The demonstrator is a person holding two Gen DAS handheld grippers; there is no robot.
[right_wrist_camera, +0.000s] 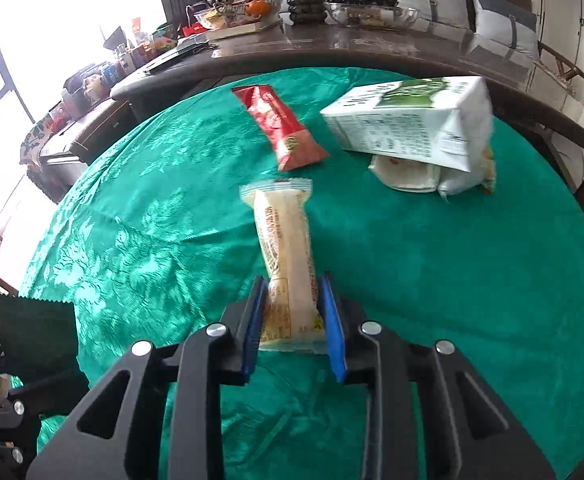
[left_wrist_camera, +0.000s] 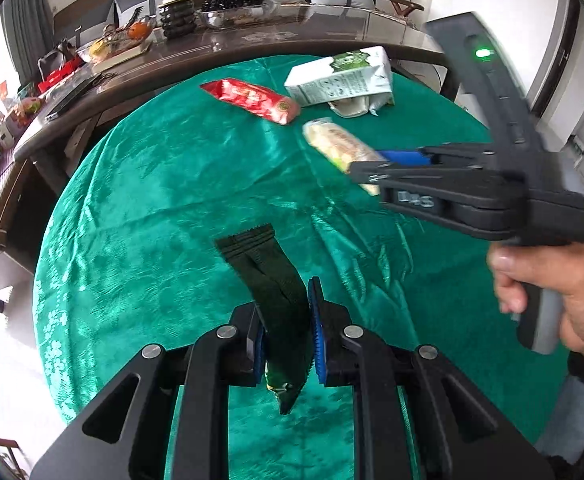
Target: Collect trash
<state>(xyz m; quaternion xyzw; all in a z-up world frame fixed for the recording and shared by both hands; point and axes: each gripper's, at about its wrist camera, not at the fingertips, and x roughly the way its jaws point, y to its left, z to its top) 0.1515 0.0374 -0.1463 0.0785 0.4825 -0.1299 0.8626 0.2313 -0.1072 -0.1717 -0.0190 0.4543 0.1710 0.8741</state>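
left gripper (left_wrist_camera: 288, 332) pinches a dark green wrapper (left_wrist_camera: 270, 276); right gripper (right_wrist_camera: 294, 320) clamps a beige snack packet (right_wrist_camera: 286, 248).

The milk carton (right_wrist_camera: 408, 120) hides most of the pale packets (right_wrist_camera: 432, 180) beneath it; their print is unreadable.

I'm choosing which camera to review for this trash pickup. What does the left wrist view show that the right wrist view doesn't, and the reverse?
Only the left wrist view shows the person's hand gripping the right gripper's handle, and the left gripper shut on the dark green wrapper.

Only the right wrist view shows the right gripper's blue fingers closed on the beige snack pack from both sides.

Both show the red wrapper, the white and green carton lying on a white packet, and the green tablecloth.
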